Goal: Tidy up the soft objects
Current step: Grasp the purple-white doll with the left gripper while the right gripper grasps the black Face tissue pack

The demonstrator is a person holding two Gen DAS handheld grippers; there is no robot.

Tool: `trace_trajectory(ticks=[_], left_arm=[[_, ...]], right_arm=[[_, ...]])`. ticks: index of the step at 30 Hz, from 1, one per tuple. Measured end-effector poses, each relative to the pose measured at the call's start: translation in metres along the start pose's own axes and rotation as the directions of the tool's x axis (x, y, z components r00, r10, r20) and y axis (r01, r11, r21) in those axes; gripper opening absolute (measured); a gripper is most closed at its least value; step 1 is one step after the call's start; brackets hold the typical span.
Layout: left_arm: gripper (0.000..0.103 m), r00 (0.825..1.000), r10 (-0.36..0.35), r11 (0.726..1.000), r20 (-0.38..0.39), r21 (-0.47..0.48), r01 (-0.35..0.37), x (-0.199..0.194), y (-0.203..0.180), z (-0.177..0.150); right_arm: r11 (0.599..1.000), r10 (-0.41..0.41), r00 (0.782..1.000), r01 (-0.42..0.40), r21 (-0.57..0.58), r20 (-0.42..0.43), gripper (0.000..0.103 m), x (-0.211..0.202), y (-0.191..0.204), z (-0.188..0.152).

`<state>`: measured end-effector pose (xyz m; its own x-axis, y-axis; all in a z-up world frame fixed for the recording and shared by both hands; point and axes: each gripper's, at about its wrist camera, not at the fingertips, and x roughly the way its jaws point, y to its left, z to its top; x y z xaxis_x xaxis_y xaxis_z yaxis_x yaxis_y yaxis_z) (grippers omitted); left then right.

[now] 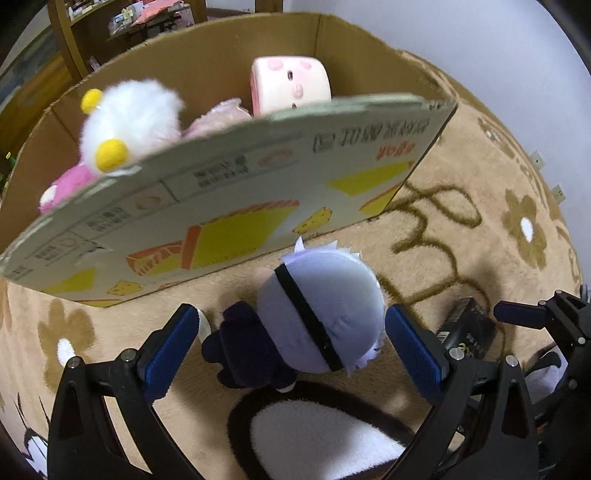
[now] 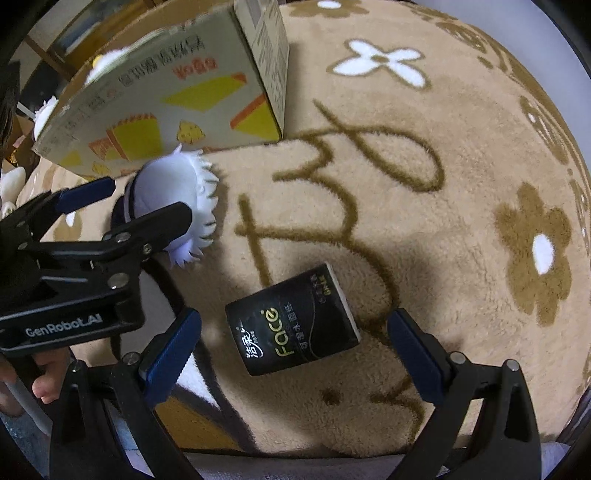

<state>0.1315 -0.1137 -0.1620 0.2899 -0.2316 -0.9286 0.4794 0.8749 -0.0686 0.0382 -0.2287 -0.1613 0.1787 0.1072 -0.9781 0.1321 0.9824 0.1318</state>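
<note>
A small doll with a pale round head, black blindfold and dark body lies on the rug in front of the cardboard box. My left gripper is open, its blue pads on either side of the doll. The doll also shows in the right wrist view. My right gripper is open around a black tissue pack lying on the rug. Inside the box lie a white fluffy toy, a pink plush and a pink-white cushion.
A beige flower-patterned rug covers the floor. The left gripper shows at the left of the right wrist view. Wooden shelves stand behind the box. A white wall is at the right.
</note>
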Motion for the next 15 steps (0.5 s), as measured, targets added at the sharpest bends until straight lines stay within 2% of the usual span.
trace_trajectory(ticks=[4,7,9,15], left_arm=[[0.1,1.0,0.009,1.0,-0.016,0.011,-0.009,0.009,-0.006,-0.002],[0.1,0.999,0.029,0.999,-0.017,0.032,-0.028,0.013,-0.011,-0.003],[0.1,0.999,0.037,0.999,-0.017,0.039,-0.037,0.015,-0.013,-0.004],[0.098,0.999,0.034,0.999,-0.026,0.016,-0.034,0.017,-0.007,-0.007]], right_arm=[[0.999,0.033,0.999,-0.033,0.01,-0.042,0.095,0.011,0.002,-0.003],[1.0,0.002,0.999,-0.002,-0.003,-0.048,0.089,0.014,0.008,-0.003],[1.0,-0.016,0.999,0.016,-0.009,-0.049,0.079,0.016,0.011,-0.007],[1.0,-0.017,0.999,0.017,-0.007,-0.043,0.077,0.015,0.012,-0.014]])
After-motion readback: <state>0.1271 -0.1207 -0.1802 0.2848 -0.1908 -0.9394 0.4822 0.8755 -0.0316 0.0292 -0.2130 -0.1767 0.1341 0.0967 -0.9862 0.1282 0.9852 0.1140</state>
